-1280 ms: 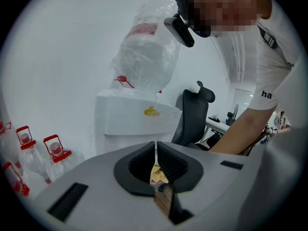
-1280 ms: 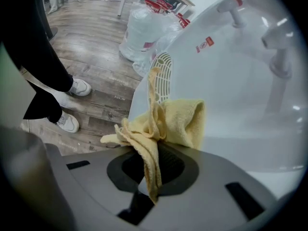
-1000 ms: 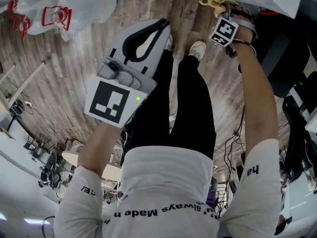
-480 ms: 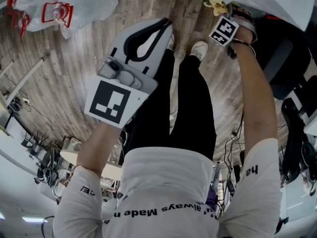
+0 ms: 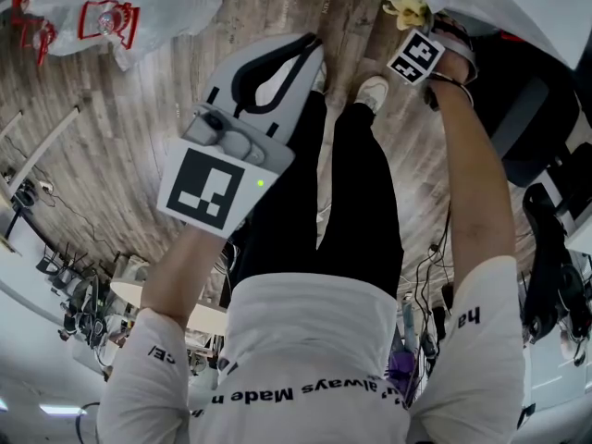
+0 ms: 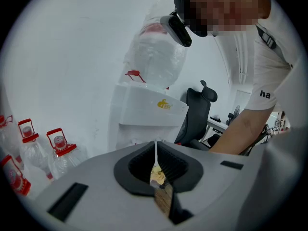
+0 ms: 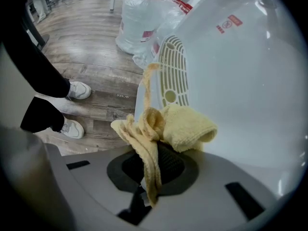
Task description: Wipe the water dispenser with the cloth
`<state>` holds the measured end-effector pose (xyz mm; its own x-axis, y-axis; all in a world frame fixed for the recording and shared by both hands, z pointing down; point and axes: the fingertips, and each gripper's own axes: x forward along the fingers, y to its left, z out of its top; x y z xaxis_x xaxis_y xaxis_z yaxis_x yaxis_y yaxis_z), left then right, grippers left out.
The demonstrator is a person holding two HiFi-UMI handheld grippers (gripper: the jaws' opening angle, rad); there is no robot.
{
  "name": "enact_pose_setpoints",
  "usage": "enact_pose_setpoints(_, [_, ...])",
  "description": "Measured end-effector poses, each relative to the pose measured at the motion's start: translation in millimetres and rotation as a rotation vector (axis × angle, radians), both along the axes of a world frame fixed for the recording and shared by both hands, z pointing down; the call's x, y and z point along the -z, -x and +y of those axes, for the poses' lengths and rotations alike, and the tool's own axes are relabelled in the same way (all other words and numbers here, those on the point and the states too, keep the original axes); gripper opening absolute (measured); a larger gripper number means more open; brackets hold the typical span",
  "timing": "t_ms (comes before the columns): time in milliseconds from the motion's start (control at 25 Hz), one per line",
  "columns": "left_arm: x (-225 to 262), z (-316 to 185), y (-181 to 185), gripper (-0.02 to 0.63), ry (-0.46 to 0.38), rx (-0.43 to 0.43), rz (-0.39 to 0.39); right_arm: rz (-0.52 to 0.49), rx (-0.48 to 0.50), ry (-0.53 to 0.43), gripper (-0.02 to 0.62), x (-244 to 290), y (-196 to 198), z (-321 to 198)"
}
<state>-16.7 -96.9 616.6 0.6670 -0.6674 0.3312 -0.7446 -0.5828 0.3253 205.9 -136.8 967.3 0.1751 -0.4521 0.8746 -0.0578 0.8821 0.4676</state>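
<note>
Your head camera looks steeply down your body to the wood floor [image 5: 139, 109] and your shoes [image 5: 372, 91]. The camera on your left gripper [image 6: 155, 153] faces up at the water dispenser [image 6: 144, 109] from nearby. The one on your right gripper [image 7: 154, 160] sits close against its side, looking down at that same floor and shoes.

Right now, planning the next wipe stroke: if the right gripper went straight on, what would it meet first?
Probably the white wall of the water dispenser, beside its vent grille; the cloth clamped in the right gripper would touch first. Gap unclear.
</note>
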Motion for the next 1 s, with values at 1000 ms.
enact_pose_setpoints(1000, [4, 4, 24, 0.032, -0.007, 0.02, 0.008, -0.063, 0.08, 0.041, 0.035, 0, 84, 18])
